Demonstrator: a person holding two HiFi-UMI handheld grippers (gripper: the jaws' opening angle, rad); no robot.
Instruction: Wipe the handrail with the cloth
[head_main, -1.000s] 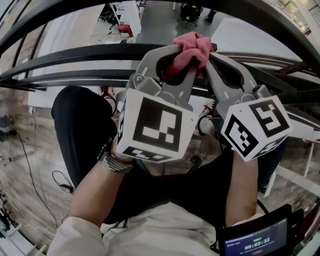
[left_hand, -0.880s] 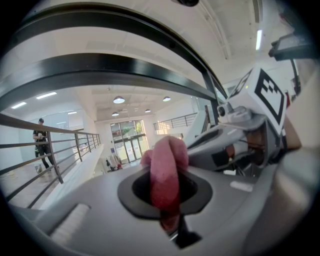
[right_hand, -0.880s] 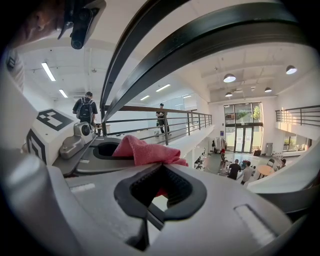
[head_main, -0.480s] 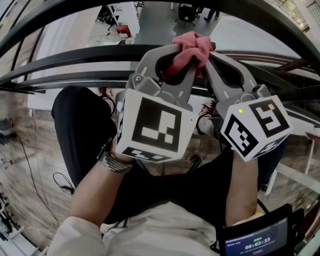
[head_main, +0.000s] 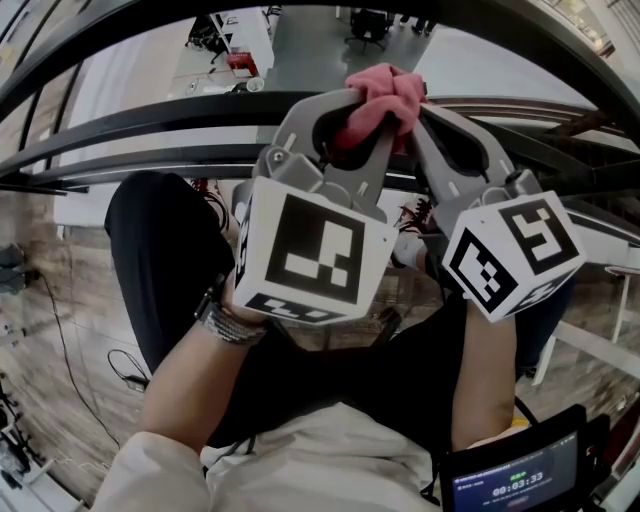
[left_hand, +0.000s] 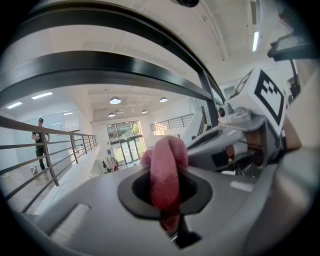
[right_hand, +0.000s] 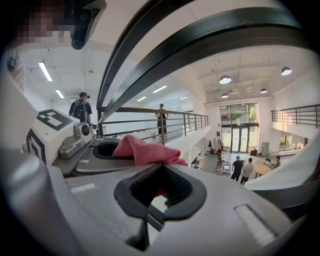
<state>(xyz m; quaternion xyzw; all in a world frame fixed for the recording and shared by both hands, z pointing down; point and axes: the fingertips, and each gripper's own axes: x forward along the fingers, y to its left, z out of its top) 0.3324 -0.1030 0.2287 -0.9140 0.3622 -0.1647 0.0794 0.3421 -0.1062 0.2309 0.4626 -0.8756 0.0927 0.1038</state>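
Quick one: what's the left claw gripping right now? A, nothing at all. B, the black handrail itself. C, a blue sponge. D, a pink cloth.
D: in the left gripper view the left claw is shut on a pink cloth, which bunches up past its jaws.

Background fixtures and bystanders.
Glass entrance doors (right_hand: 240, 127) at far end; round ceiling lamps (right_hand: 225, 79) above doors; two persons (right_hand: 247, 170) standing below and just left of doors; standing person (right_hand: 161, 117) on balcony (right_hand: 185, 142) left of doors; backpack wearer (right_hand: 80, 109) farther left of doors.
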